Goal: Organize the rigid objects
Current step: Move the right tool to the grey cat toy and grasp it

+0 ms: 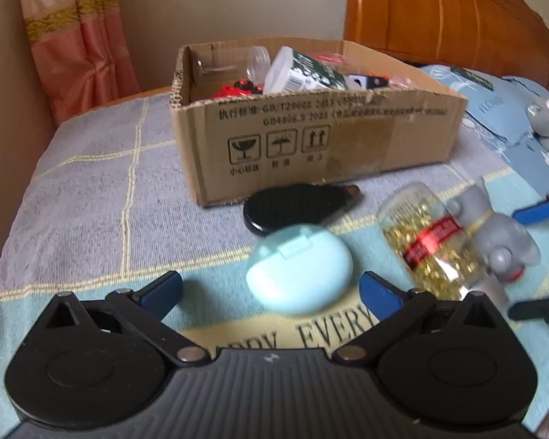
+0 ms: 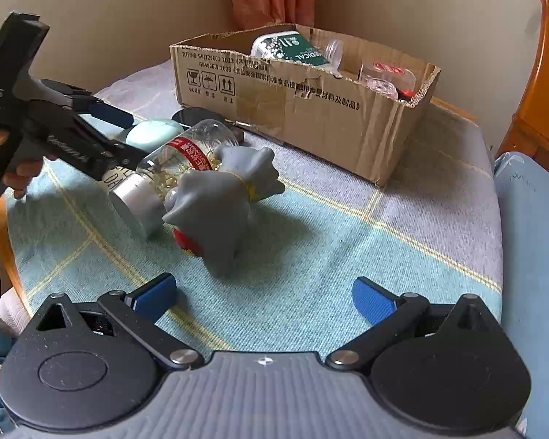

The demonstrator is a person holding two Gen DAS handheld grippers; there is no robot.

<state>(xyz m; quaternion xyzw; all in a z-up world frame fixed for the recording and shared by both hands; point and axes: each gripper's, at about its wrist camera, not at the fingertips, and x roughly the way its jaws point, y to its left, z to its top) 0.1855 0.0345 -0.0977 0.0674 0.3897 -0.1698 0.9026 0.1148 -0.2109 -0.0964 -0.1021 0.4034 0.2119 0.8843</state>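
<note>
A cardboard box (image 1: 311,139) (image 2: 311,109) holding several items stands at the back of the cloth-covered table. In front of it lie a black oval case (image 1: 292,205), a pale blue earbud case (image 1: 298,272) (image 2: 150,133), a clear jar of gold capsules (image 1: 432,241) (image 2: 175,168) on its side, and a grey elephant toy (image 1: 501,234) (image 2: 219,201). My left gripper (image 1: 271,292) is open with the earbud case between its fingers, not touching. My right gripper (image 2: 265,298) is open and empty, just short of the elephant.
A wooden headboard (image 1: 450,14) and blue bedding (image 1: 501,109) (image 2: 534,241) lie to the right. A curtain (image 1: 77,36) hangs at the back left. In the right wrist view the left gripper's body (image 2: 47,124) reaches in from the left, over the table edge.
</note>
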